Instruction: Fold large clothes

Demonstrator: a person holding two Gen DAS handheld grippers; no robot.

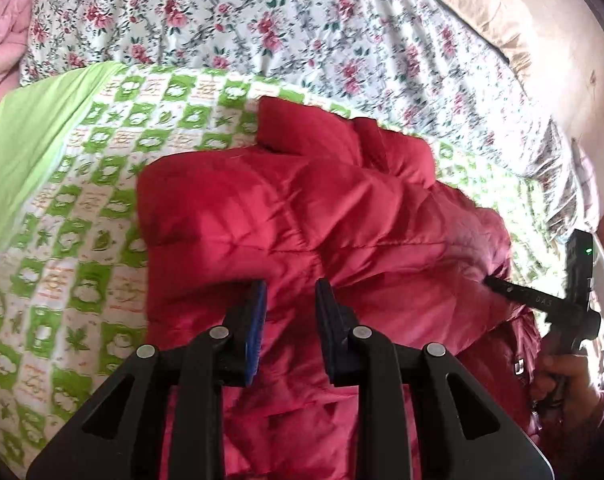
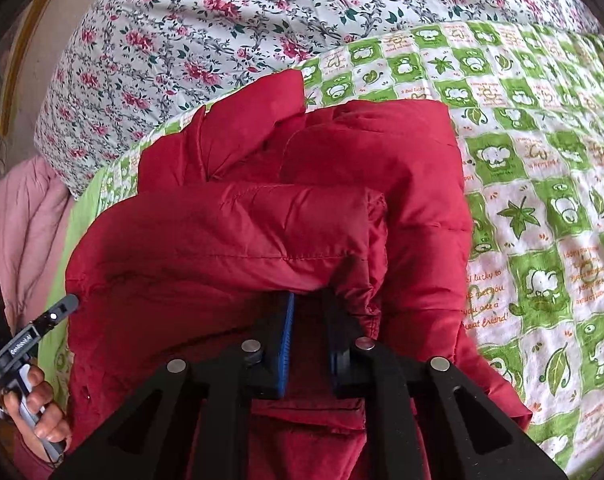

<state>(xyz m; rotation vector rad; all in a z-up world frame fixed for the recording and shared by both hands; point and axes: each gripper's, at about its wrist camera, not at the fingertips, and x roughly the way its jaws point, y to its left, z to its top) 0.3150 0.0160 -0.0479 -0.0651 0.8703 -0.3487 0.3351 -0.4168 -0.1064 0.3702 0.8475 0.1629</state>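
A padded red jacket lies bunched on a green-and-white checked blanket spread over a bed, directly ahead of and beneath both grippers. In the left wrist view the left gripper hangs over the near part of the jacket with a narrow gap between its jaws; red cloth fills the space under and between them, but whether the pads actually pinch a fold I cannot tell. To its right, at the jacket's far side edge, the tip of the right gripper presses into the cloth, carried by a hand. In the right wrist view the right gripper stands nearly closed, its tips pushed under a puffed sleeve folded across the jacket's body, with the gathered cuff bunched just over its right finger; the frames do not settle whether it grips cloth. Left of it, the left gripper touches the jacket's edge. Beyond both grippers lies a rose-patterned sheet.
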